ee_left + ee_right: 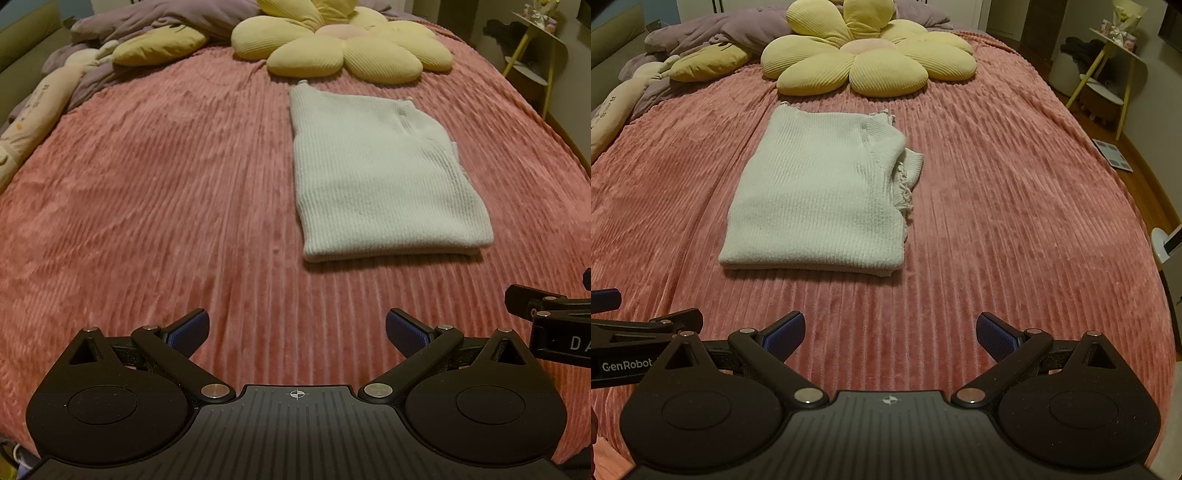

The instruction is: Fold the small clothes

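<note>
Lying flat on the bed (147, 206), a white ribbed knit (380, 184) is folded into a thick rectangle, its doubled edge toward the cameras. In the right wrist view the knit (820, 195) sits left of centre, and a loose layer with a fringed or frayed hem (905, 184) pokes out along its right side, resting on the pink corduroy-like blanket (1015, 221) that covers the bed. Beyond the knit, near but apart from its far edge, a yellow flower-shaped cushion (864, 55) lies at the head of the bed, with a smaller yellow pillow (709, 61) and a heap of purple bedding (713, 33) to its left. A pale long plush toy (48, 96) runs along the bed's left edge.

The left gripper (297, 332) hovers over the blanket short of the knit, its blue-padded fingers (188, 330) spread wide apart with nothing between them. The right gripper (890, 334) hangs just beside it, likewise with its fingers (995, 336) wide apart and empty; neither touches the knit. Part of each tool shows at the edge of the other's view.

Off the bed's right side stands a yellow-legged side table (1115, 59) carrying small items, and a wooden floor (1148, 173) with a scale (1112, 155) lying on it.
</note>
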The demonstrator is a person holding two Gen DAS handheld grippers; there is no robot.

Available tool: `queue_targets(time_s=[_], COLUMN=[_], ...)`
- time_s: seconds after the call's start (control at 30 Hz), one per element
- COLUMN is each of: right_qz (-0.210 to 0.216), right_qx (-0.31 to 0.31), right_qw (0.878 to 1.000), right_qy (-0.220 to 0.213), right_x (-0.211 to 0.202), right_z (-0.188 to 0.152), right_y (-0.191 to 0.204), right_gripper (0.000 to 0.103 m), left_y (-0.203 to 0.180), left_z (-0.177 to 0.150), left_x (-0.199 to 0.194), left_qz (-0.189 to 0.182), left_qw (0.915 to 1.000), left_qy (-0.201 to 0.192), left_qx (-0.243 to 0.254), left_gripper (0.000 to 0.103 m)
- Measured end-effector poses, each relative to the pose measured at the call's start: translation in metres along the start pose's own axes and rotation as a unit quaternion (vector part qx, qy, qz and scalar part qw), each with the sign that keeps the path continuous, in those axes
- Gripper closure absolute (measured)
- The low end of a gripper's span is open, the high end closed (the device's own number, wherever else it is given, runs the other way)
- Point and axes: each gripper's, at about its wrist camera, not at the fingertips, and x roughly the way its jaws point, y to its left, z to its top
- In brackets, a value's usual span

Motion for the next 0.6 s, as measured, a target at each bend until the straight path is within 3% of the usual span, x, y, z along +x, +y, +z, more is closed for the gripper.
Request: queue_targets(time_s=[0.6], right_qz=[-0.001], right_qx=[0.001], right_qw=[1.000], right_qy=[-0.001], right_x=[0.0004], right_z=[0.0013], right_y=[-0.0021], right_gripper=[0.004], left_y=[-0.0014], left_z=[0.0008], left_x=[0.0005], left_qz=[0.000], left_qw=[1.0000], left_qy=[0.001], left_qx=[0.001], left_gripper=[0.000])
